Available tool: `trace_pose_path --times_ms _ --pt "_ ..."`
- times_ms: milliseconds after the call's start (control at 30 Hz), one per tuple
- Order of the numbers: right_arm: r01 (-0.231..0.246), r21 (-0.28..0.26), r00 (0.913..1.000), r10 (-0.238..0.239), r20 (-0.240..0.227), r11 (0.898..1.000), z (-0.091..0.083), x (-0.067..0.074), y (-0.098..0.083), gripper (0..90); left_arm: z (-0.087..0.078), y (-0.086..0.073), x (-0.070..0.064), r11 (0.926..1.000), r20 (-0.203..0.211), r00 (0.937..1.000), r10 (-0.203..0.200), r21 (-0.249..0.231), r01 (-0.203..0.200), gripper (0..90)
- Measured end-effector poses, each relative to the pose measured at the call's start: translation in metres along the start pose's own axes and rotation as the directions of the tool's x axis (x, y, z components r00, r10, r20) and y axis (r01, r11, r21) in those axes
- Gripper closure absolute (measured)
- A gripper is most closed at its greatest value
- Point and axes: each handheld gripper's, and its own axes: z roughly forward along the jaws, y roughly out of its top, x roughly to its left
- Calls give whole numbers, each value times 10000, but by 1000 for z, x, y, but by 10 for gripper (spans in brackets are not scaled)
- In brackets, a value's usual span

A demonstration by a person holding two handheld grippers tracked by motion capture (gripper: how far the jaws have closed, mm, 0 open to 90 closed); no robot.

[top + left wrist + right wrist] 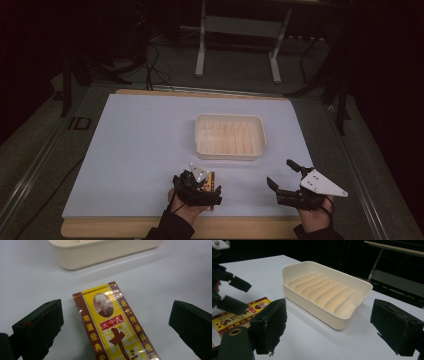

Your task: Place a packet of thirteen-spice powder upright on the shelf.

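Observation:
A flat yellow and brown packet (113, 325) with red printing lies on the pale mat between the spread jaws of my left gripper (117, 313), which is open and not touching it. From above, the left gripper (197, 184) covers most of the packet (211, 178) near the front edge. To the right, my right gripper (280, 172) is held open above the mat with nothing in it. In the right gripper view its wide jaws frame a cream ribbed tray (312, 307), with the packet (242, 312) and the left gripper (230, 293) at the left.
The cream tray (230, 118) stands mid-table, just beyond both grippers, and its near wall (100, 252) is close ahead of the packet. The pale mat (140, 145) lies on a wooden board. Metal frame legs (201, 55) stand on the floor behind.

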Motion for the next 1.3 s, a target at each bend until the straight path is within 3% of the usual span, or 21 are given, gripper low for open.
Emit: trace_pose_path --times_ms 200,333,567,700,900,1033,1300 --pt "36 9 10000 -36 -12 10000 0 0 0 135 14 -6 -2 9991 -271 9993 -248 334 257 5" --pt "37 24 10000 -37 -19 10000 0 0 0 135 21 -8 -1 9963 -265 9973 -679 505 692 5" --pt "44 14 10000 -44 -17 10000 0 0 0 135 27 -11 -1 9948 -459 9963 -727 674 757 64" --pt "70 41 10000 -70 -8 10000 0 0 0 135 29 -15 -4 9966 -741 9965 -392 700 444 72" --pt "131 42 9999 -131 17 9999 0 1 0 135 26 -15 -7 9972 -898 9956 -276 661 336 189" --pt "173 73 9998 -173 13 9998 0 1 0 136 24 -14 -3 9974 -724 9971 -243 657 291 308" --pt "128 70 9999 -128 -4 9999 0 1 0 136 21 -8 2 9959 -341 9985 420 819 -391 328"
